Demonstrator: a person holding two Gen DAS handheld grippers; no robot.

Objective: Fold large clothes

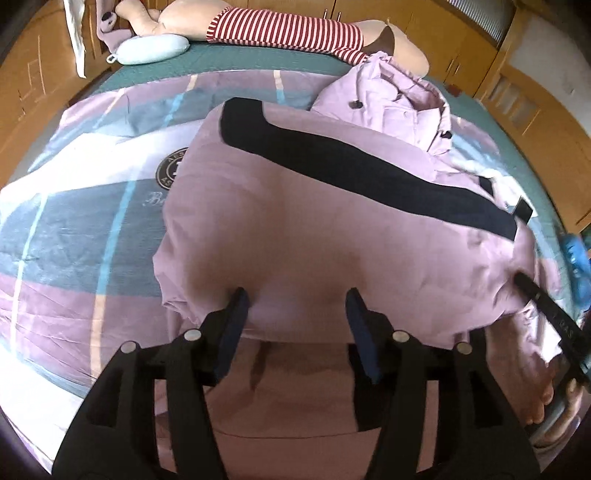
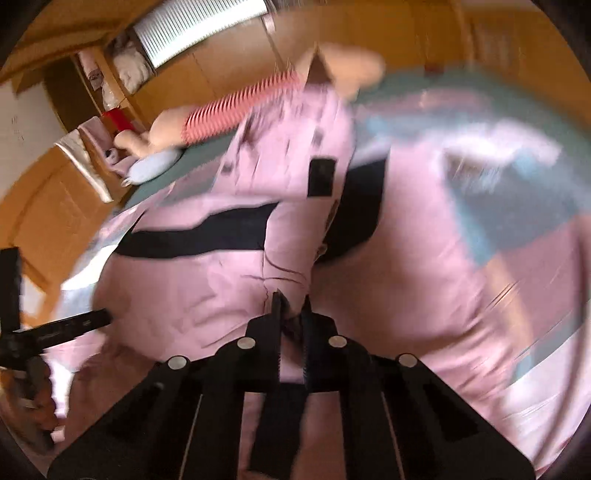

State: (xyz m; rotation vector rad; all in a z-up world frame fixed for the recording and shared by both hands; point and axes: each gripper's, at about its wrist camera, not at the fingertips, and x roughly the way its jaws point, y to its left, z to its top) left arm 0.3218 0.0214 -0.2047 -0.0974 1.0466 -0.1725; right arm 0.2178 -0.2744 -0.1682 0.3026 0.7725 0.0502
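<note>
A lilac padded jacket (image 1: 295,221) with a black band (image 1: 354,155) lies spread on the bed, its hood (image 1: 399,107) bunched at the far right. My left gripper (image 1: 297,306) hovers open over the near hem, with no cloth pinched between its fingers. In the blurred right wrist view the jacket (image 2: 207,280) fills the middle, and my right gripper (image 2: 291,306) is shut on a raised fold of its lilac fabric. The right gripper's black finger (image 1: 543,306) shows at the jacket's right edge in the left wrist view. The left gripper (image 2: 74,325) appears at the left of the right wrist view.
The bed carries a lilac, blue and white patterned cover (image 1: 74,221). A plush toy in a red-and-white striped top (image 1: 288,33) and a pale blue cushion (image 1: 155,48) lie at the far end. Wooden wardrobes (image 1: 33,74) surround the bed. Bare toes (image 1: 543,398) show at lower right.
</note>
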